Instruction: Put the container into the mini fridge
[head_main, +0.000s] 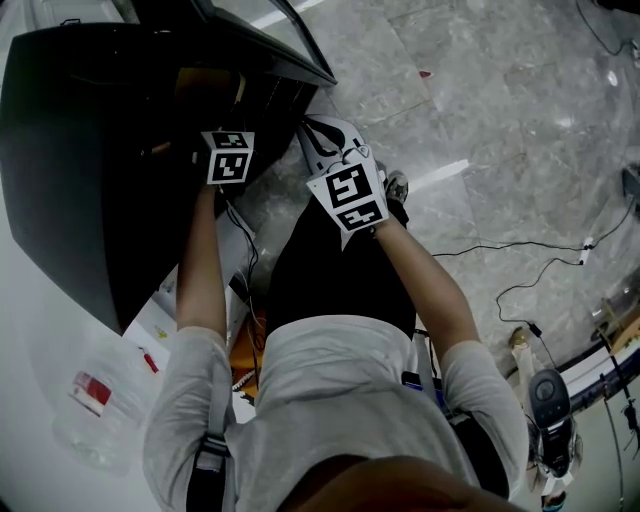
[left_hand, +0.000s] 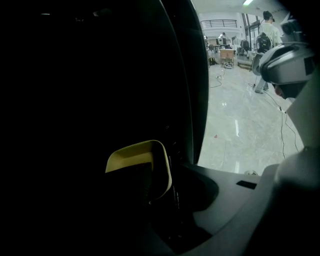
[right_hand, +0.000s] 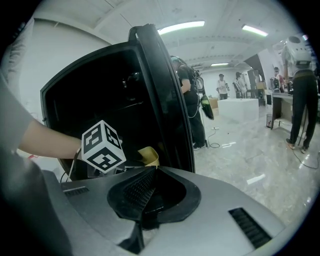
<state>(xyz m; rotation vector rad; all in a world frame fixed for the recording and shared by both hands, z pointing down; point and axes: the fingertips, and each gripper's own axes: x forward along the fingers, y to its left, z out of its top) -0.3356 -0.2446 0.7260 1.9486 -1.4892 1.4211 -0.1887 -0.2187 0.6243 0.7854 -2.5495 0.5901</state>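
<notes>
Yellow container (left_hand: 137, 160) sits inside the mini fridge (right_hand: 90, 95) just ahead of the nearer left claw (left_hand: 162, 197), jaws apart; right claw (right_hand: 145, 192), closed and empty, hangs outside by the door (right_hand: 165, 100).

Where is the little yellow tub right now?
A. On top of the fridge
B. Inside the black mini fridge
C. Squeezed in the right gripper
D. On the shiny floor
B: the right gripper view shows the yellow tub sitting just inside the open mini fridge, next to its door, while the right gripper is shut with nothing in it.
</notes>
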